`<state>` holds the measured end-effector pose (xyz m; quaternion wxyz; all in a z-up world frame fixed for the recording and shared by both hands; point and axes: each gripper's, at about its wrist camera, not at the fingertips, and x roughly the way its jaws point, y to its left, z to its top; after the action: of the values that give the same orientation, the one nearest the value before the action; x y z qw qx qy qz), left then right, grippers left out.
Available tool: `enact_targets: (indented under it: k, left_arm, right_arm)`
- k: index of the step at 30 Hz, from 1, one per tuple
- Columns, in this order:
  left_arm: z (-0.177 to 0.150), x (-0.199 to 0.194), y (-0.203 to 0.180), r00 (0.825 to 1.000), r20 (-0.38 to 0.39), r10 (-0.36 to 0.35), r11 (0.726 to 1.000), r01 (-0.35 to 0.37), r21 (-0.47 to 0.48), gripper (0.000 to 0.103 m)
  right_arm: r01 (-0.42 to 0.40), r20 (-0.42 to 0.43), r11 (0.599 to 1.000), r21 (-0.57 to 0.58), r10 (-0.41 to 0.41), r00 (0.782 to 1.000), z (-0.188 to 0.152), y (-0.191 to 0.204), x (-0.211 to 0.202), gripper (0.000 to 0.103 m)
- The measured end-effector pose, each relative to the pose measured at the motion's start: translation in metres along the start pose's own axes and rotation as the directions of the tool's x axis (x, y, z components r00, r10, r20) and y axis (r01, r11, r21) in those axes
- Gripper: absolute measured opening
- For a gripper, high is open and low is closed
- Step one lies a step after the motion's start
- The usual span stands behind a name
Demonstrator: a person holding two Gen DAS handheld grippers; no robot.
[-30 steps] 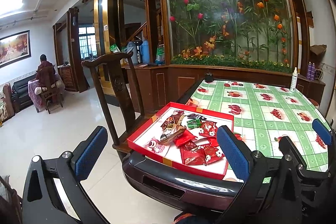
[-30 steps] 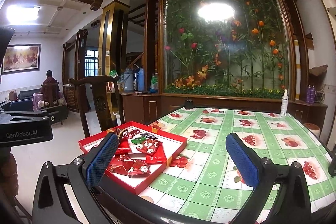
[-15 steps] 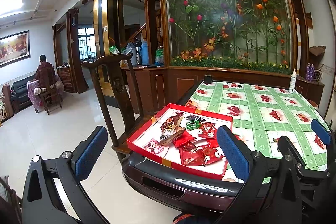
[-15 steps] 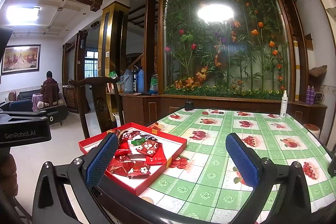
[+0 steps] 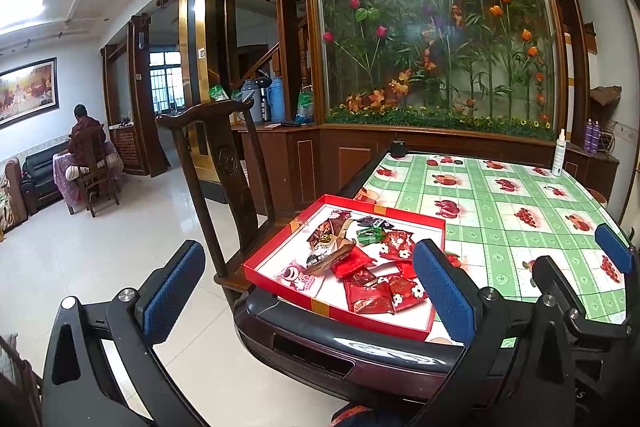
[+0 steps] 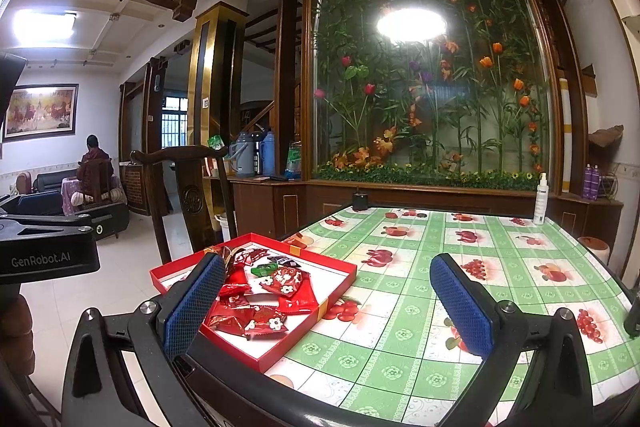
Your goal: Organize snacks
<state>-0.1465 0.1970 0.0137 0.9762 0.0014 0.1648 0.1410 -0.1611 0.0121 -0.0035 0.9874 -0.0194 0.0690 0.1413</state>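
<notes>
1. Left tool [image 5: 308, 291] hangs off the desk's near-left corner, fingers spread wide and pinching nothing; its left finger [image 5: 172, 291] is over the floor [image 5: 100, 259], its right finger [image 5: 444, 291] over the near edge of the tray [image 5: 340, 311].
2. Right tool [image 6: 328, 311] is also spread and empty, its blue pads well apart; the left pad [image 6: 194, 303] stands in front of the tray's near-left part, the right pad [image 6: 460, 311] over bare cloth.
3. Snacks [image 5: 372, 267] lie heaped in the red tray: red packets at the near side, brown and green ones farther back. They sit ahead of both tools, touched by neither.
4. Tray sits at the near-left corner of the desk [image 6: 460, 251], its near corner jutting just past the desk's dark rim.
5. To the tray's right the green checked cloth is open as far as a spray bottle [image 6: 541, 199] at the far right edge and a small dark jar [image 6: 360, 202] at the far edge.
6. Just left of the desk stands a wooden chair [image 5: 224, 171]; beyond it, open tiled floor.
</notes>
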Motion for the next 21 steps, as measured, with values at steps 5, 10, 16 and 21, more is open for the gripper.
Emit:
enact_targets:
  k: [5, 10, 16, 21]
  left_arm:
    - [-0.001, 0.001, 0.000, 1.000, -0.004, -0.001, 1.000, 0.001, 0.003, 0.103]
    - [-0.002, 0.002, 0.001, 1.000, -0.003, 0.003, 1.000, -0.003, 0.001, 0.103]
    - [-0.005, 0.004, 0.001, 1.000, -0.006, 0.007, 1.000, -0.007, 0.004, 0.103]
    - [-0.004, 0.005, 0.000, 1.000, 0.018, 0.022, 1.000, -0.022, 0.009, 0.103]
  right_arm:
    - [0.001, 0.001, 1.000, -0.001, -0.001, 1.000, 0.000, 0.000, 0.000, 0.103]
    - [-0.001, 0.005, 1.000, -0.010, 0.001, 1.000, 0.001, 0.001, -0.001, 0.103]
    - [0.005, 0.025, 1.000, -0.024, -0.004, 1.000, 0.007, 0.003, -0.001, 0.103]
    - [-0.002, 0.035, 1.000, -0.015, 0.002, 0.999, 0.013, 0.003, 0.002, 0.103]
